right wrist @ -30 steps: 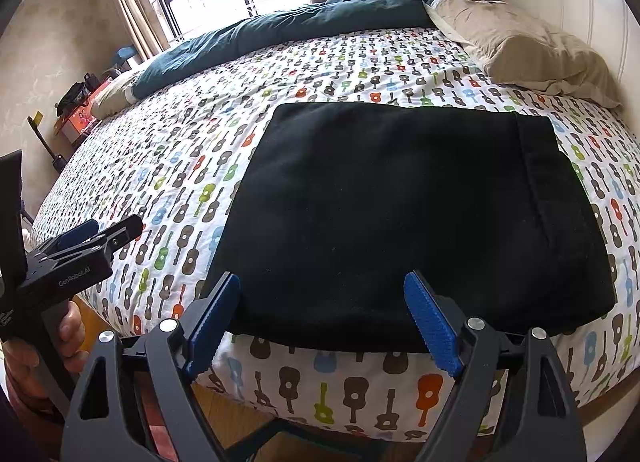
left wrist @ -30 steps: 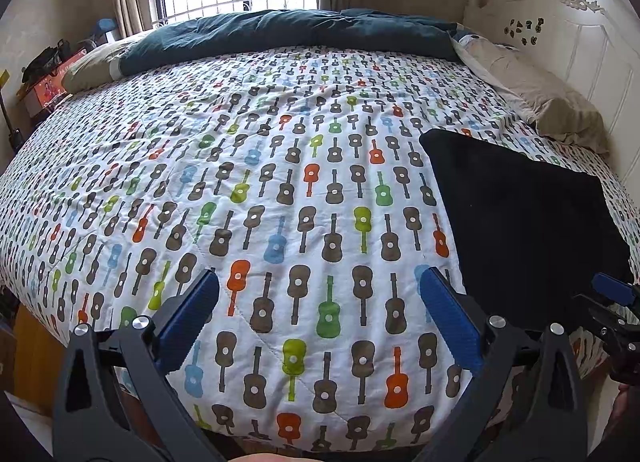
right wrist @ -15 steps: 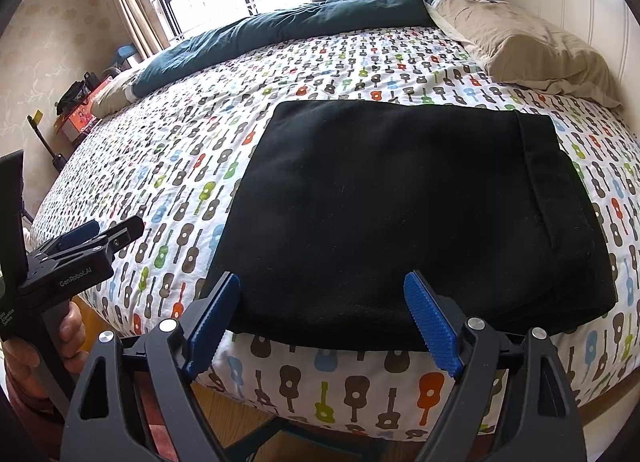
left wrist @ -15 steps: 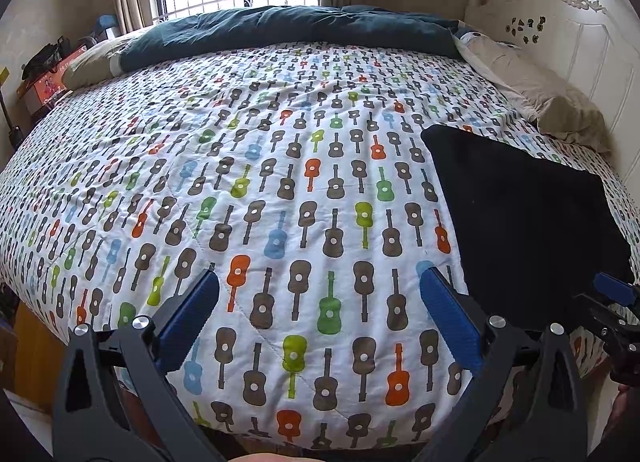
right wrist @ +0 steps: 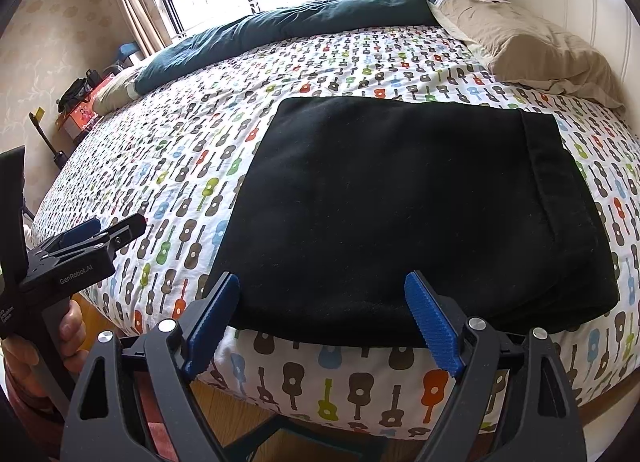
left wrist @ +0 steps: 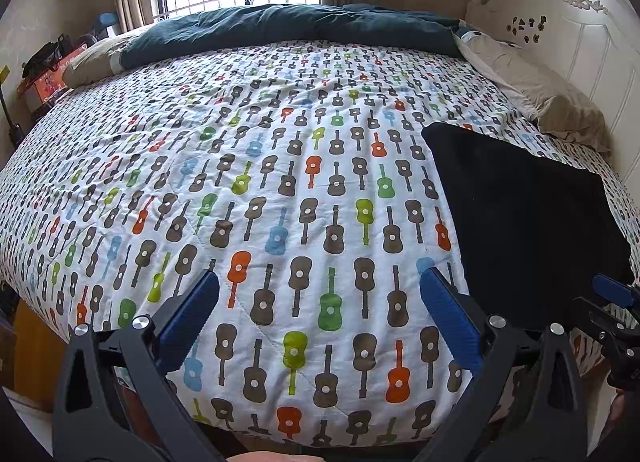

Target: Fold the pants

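The pants (right wrist: 404, 214) lie as a black folded slab on the bed (right wrist: 168, 166), straight ahead of the right hand-held gripper (right wrist: 322, 322), near edge just past its spread, empty jaws. Long axis runs side to side across that gripper. The left hand-held gripper (left wrist: 320, 320) (also spread, holding nothing) faces bare quilt, with the pants off to its right. The right one is nearer.

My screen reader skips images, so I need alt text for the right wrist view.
Black pants lie folded into a flat rectangle near the edge of a bed with a guitar-print quilt. The open right gripper hovers before them, empty; the left gripper shows at the left.
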`<state>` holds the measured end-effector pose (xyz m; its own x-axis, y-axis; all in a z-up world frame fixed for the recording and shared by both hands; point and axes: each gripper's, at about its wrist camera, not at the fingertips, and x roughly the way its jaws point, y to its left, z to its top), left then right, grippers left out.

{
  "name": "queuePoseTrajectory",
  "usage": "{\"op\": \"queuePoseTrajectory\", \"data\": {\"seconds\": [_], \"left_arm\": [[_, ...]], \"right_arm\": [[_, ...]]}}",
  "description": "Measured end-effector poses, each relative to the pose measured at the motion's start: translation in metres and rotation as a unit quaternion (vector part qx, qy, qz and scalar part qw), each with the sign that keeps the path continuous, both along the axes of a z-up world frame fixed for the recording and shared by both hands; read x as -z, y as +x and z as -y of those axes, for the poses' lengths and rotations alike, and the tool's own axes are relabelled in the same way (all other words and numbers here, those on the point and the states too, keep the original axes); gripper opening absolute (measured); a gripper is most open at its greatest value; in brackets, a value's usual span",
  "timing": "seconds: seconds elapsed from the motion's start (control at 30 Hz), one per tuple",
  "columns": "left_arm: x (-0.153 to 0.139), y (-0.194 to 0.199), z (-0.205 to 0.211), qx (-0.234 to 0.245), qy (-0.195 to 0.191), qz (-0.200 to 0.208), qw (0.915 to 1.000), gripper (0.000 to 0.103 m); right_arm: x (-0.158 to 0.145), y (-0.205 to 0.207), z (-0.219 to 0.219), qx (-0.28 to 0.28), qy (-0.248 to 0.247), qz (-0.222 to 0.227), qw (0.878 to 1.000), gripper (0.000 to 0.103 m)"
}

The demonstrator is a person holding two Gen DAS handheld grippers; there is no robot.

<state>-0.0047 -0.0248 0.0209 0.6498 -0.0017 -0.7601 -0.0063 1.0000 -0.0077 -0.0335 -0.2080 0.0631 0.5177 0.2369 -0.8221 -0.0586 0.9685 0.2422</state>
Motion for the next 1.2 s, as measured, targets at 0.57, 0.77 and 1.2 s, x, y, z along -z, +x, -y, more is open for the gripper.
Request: {"op": "queuePoseTrajectory", "data": {"seconds": [0.57, 0.77, 1.2], "left_arm": [[0.0031, -0.0051, 0.0020, 0.004, 0.001, -0.003, 1.0000, 0.100], [0.0026, -0.0044, 0.0020, 0.006, 0.000, -0.005, 1.0000, 0.100], [0.0022, -0.0044, 0.0025, 0.007, -0.001, -0.007, 0.9999, 0.100]], "right_arm": [[0.0005, -0.0030, -0.0032, -0.003, 0.000, 0.000, 1.000, 0.086], [0.0004, -0.0032, -0.0036, -0.003, -0.001, 0.000, 1.000, 0.086], [0.0017, -0.0048, -0.0056, -0.006, -0.002, -0.001, 1.000, 0.086]]}}
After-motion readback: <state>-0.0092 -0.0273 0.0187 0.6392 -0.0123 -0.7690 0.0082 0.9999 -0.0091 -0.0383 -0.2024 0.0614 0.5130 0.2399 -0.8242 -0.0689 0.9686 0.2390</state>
